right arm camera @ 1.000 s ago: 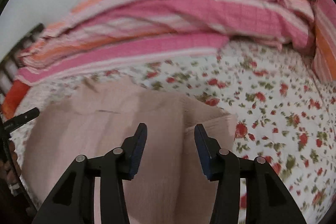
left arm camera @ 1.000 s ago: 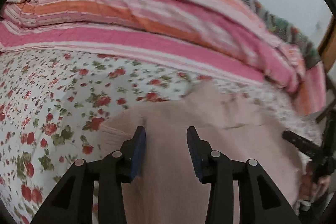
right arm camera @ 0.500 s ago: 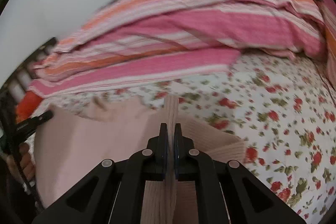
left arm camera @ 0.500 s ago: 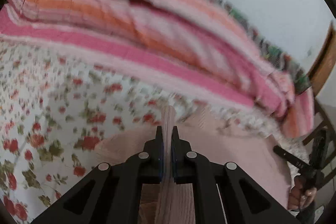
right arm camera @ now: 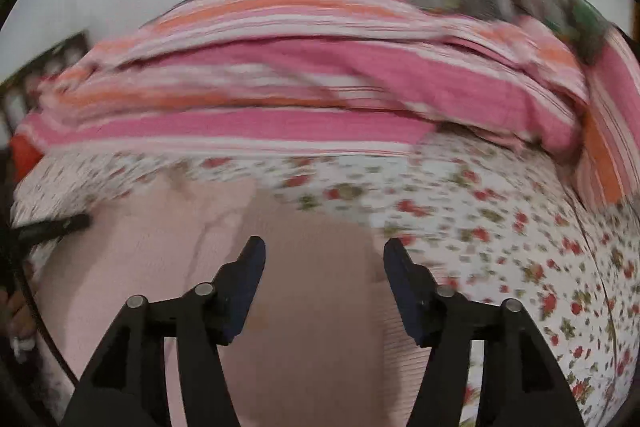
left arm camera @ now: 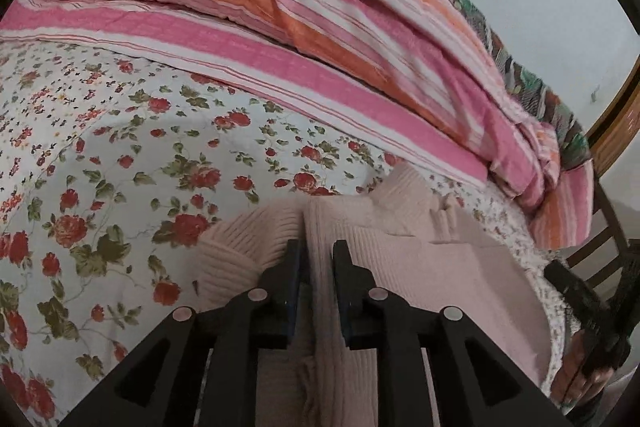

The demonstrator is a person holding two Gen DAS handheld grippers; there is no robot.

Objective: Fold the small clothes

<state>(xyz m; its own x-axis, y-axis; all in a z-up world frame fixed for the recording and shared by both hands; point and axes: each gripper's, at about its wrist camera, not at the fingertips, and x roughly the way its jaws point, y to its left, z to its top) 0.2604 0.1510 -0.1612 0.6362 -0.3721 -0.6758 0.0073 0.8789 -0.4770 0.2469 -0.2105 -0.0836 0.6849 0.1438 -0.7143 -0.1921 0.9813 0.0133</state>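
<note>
A pale pink knit sweater (left arm camera: 440, 267) lies on a floral bedsheet (left arm camera: 120, 155). My left gripper (left arm camera: 318, 251) has its jaws slightly apart around a raised ribbed fold of the sweater, which stands between the fingers. Its ribbed sleeve (left arm camera: 248, 239) lies to the left of the fingers. In the right wrist view, which is blurred, my right gripper (right arm camera: 324, 251) is wide open and empty above the sweater (right arm camera: 304, 267). The other gripper shows at the right edge of the left wrist view (left arm camera: 588, 307) and at the left edge of the right wrist view (right arm camera: 52, 227).
A pink and orange striped quilt (left arm camera: 320, 39) is piled along the far side of the bed, also in the right wrist view (right arm camera: 320, 83). A wooden chair (left arm camera: 616, 131) stands at the right. The floral sheet (right arm camera: 520, 227) extends right of the sweater.
Both grippers closed on folds of the sweater half a second ago. Now the right gripper has opened wide and let go; the left jaws have parted slightly with the fold still between them.
</note>
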